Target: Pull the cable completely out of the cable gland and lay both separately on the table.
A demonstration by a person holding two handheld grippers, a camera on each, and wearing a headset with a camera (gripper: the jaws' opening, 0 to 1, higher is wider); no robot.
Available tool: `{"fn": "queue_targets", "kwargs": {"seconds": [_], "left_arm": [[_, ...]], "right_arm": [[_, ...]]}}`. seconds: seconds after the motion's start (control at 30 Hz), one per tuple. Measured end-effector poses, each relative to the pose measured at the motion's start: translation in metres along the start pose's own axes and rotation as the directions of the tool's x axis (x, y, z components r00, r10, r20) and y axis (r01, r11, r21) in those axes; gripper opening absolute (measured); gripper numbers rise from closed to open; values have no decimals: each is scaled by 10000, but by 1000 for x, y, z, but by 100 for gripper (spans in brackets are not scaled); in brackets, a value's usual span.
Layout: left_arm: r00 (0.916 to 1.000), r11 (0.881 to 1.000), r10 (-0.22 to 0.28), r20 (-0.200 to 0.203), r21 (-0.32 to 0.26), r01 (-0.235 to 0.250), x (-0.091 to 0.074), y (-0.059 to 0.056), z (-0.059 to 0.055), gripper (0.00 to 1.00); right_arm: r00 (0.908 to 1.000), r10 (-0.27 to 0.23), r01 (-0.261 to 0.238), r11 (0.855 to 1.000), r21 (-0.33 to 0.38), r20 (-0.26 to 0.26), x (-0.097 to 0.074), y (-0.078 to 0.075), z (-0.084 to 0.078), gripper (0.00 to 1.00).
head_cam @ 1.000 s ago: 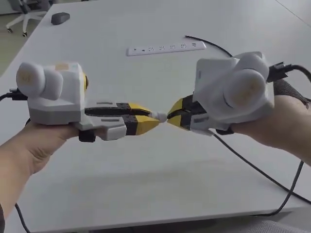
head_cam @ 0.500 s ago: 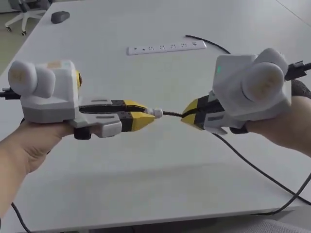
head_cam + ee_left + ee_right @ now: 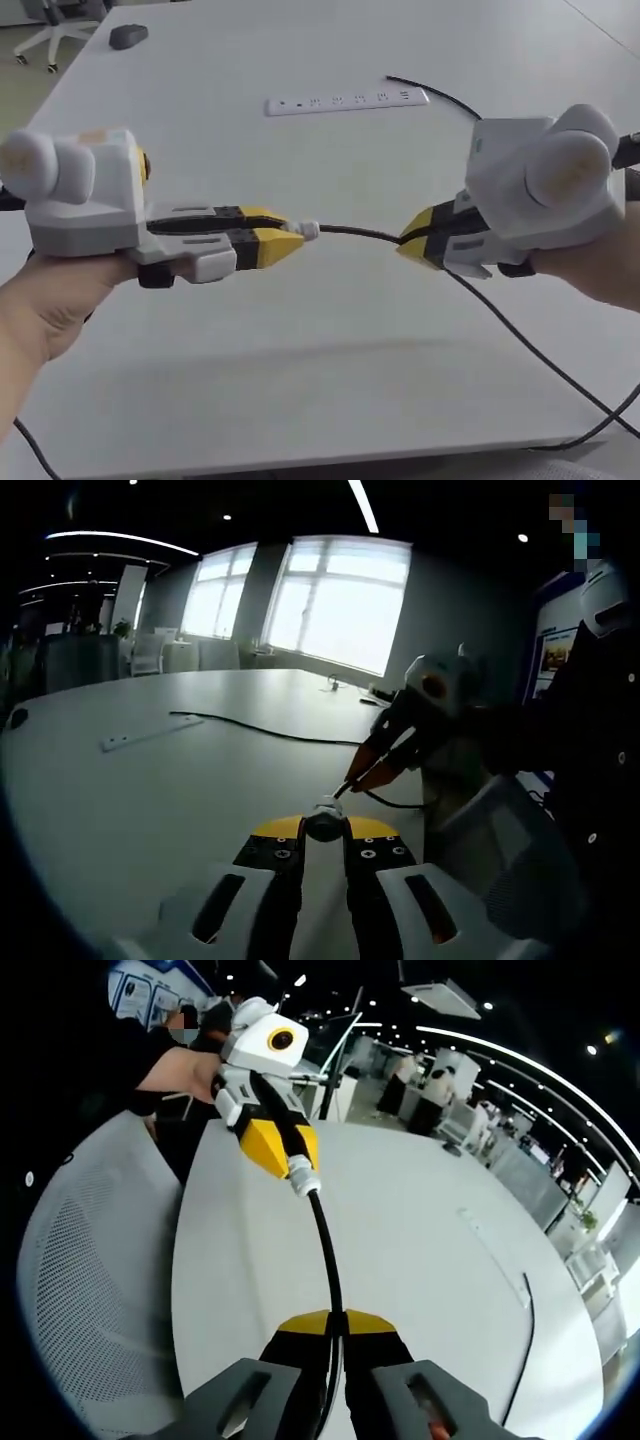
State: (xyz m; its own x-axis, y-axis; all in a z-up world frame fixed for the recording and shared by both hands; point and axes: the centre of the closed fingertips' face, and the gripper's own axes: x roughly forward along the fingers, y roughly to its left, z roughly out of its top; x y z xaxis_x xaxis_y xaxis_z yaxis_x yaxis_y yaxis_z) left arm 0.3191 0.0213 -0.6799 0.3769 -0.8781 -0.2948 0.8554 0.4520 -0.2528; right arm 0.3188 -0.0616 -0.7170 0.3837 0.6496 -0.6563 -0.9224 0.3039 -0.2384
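My claws have drawn apart: a longer run of cable (image 3: 355, 233) now spans between them. The left claw (image 3: 293, 240) is clamped on the gland (image 3: 309, 231) and the right claw (image 3: 408, 246) pinches the cable, both held above the bench (image 3: 300, 350). The cable still enters the gland, so I judge more pull is needed. There is open room outward on both sides. The near edge is close and the power strip (image 3: 345, 100) is well ahead.

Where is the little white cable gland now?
In the head view, left of centre, the cable gland is pinched by the left tool above the table, its black cable running across to the right tool.
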Motion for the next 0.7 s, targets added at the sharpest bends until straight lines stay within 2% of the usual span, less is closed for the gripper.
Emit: {"fn": "queue_targets", "kwargs": {"seconds": [0.2, 0.37, 0.57, 0.7], "left_arm": [[9999, 9999, 116, 18, -67, -116, -6, 5, -2, 15], [9999, 9998, 165, -46, -100, -166, -10, 4, -6, 15], [9996, 9994, 274, 60, -223, -273, -17, 5, -9, 15], [9995, 9991, 304, 32, -280, -303, -21, 6, -12, 15]], "right_arm": [[9999, -27, 29, 9999, 158, -135, 1, -3, -9, 0], [9990, -271, 290, 9983, 506, -369, 4, -15, -11, 0], [9985, -537, 546, 9953, 802, -131, 13, -27, 4, 0], [9980, -632, 634, 9960, 633, -54, 23, -32, 16, 0]]}}
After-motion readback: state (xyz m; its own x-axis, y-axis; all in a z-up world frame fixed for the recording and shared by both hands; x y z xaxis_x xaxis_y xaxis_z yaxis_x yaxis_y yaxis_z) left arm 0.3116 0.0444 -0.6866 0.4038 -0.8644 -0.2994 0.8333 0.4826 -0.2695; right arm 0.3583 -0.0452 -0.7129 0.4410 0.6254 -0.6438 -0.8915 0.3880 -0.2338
